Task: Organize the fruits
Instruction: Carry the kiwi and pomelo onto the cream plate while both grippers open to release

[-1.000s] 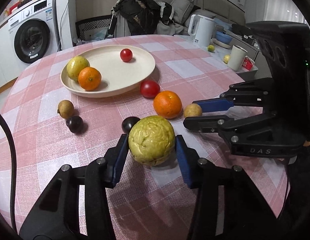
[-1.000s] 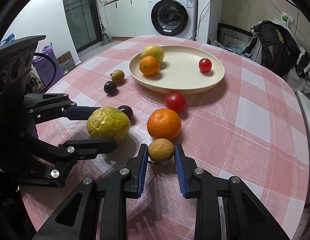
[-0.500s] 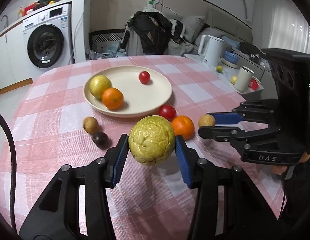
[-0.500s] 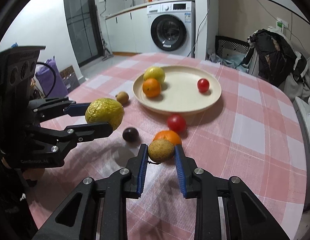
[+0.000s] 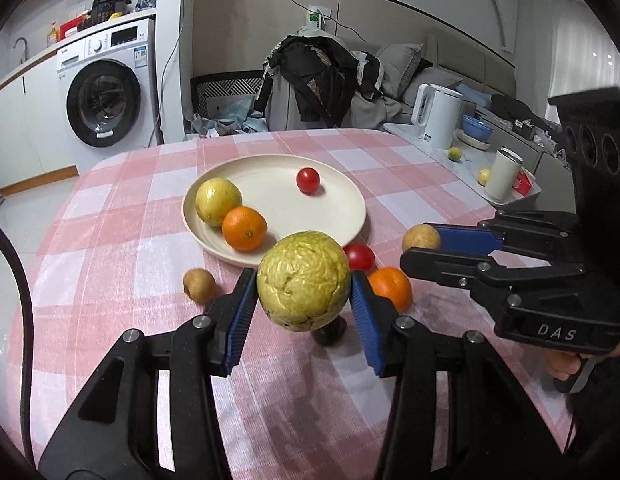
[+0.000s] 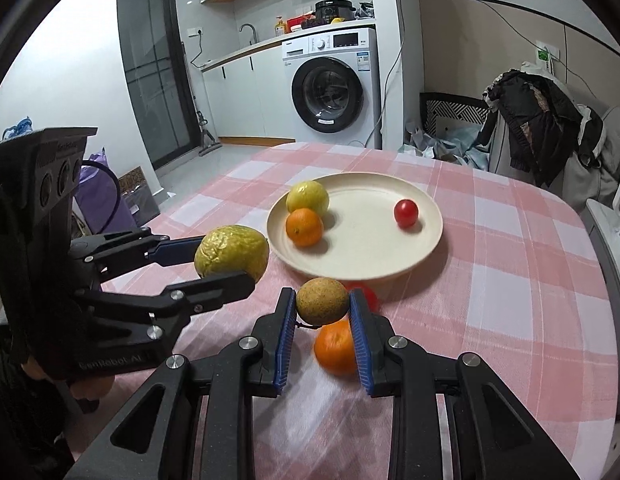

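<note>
On right gripper (image 5: 423,249) body: "DAS".

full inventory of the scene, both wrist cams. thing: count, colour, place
plate: 1, cream, mid-table
yellow fruit: 1, on plate, touching the plate's orange
oranges: 2, one on plate, one on cloth
tomatoes: 2, red, one on plate, one on cloth beside plate
brown fruit on cloth: 1, near plate
dark fruit: 1, on cloth, mostly hidden
tablecloth: 1, pink-white check
washing machine: 1, white, behind table
kettle: 1, white, side counter
left gripper: shut on wrinkled green-yellow fruit, held above the cloth
right gripper: shut on small brown fruit
</note>
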A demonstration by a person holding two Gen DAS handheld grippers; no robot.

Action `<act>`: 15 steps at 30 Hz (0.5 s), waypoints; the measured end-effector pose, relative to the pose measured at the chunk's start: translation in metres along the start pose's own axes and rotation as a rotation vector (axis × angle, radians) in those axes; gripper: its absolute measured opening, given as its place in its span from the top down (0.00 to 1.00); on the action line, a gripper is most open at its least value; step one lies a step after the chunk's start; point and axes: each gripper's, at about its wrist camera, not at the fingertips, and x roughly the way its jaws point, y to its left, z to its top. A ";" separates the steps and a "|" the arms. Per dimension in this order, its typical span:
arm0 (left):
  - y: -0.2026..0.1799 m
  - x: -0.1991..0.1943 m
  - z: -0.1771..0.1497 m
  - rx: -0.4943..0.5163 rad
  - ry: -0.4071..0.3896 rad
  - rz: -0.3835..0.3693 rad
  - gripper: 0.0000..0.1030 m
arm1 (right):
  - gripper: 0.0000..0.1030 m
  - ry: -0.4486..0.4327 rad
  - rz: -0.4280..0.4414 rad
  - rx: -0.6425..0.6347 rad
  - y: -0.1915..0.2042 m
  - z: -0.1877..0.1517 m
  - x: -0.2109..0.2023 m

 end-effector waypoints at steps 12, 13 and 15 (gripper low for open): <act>0.013 0.031 0.025 -0.025 -0.003 0.019 0.57 | 0.73 0.006 -0.016 0.069 -0.023 0.028 0.026; 0.014 0.035 0.027 -0.023 -0.001 0.023 0.57 | 0.73 0.010 -0.020 0.075 -0.025 0.029 0.029; 0.014 0.041 0.031 -0.019 -0.002 0.029 0.57 | 0.73 0.017 -0.021 0.094 -0.032 0.031 0.035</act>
